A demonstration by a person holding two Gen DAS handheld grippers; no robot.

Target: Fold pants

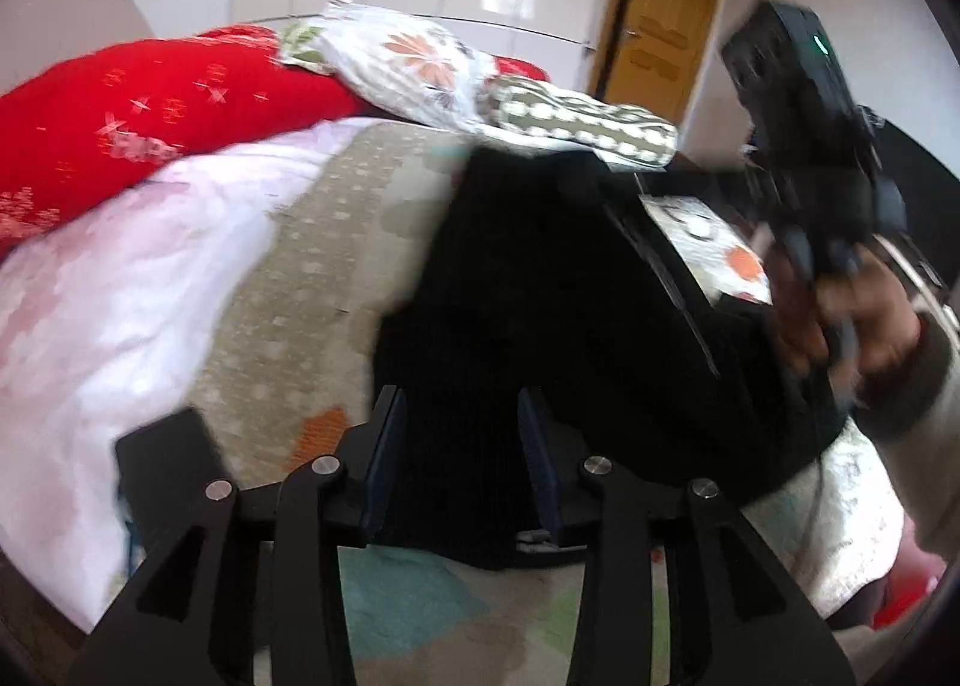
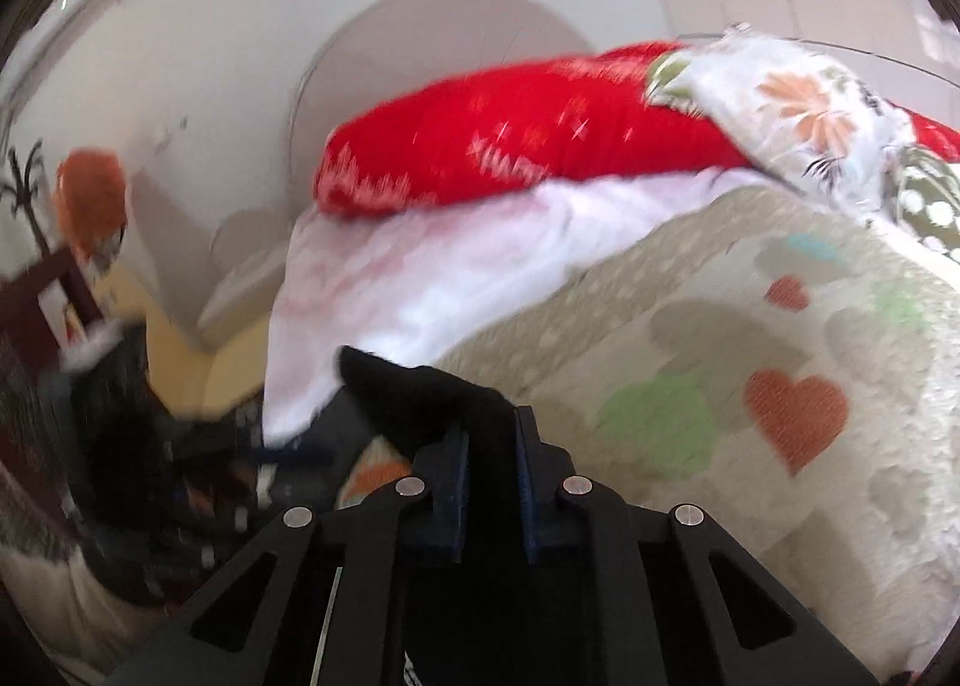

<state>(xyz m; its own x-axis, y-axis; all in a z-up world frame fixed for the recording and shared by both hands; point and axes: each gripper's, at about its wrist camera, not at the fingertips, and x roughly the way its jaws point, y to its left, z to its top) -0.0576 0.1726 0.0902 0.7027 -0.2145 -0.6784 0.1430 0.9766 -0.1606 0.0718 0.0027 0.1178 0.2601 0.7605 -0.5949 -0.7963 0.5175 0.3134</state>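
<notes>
The black pants (image 1: 552, 314) lie bunched on the bed's patterned blanket (image 1: 312, 278), stretched between both grippers. My left gripper (image 1: 462, 410) has its jaws a hand's width apart, with ribbed black cloth filling the gap. In the right wrist view my right gripper (image 2: 491, 428) is shut on a fold of the pants (image 2: 420, 392), which sticks out up and left of the fingertips. In the left wrist view the right gripper's body (image 1: 804, 146) is raised at the right, held by a hand (image 1: 864, 320). Both views are blurred.
A red quilt (image 1: 138, 116), a white-pink sheet (image 1: 120, 290) and floral pillows (image 1: 414, 56) lie at the bed's far side. A wooden door (image 1: 660, 8) stands behind. In the right wrist view a heart-patterned blanket (image 2: 780, 386) fills the right and dark clutter (image 2: 120, 416) the left.
</notes>
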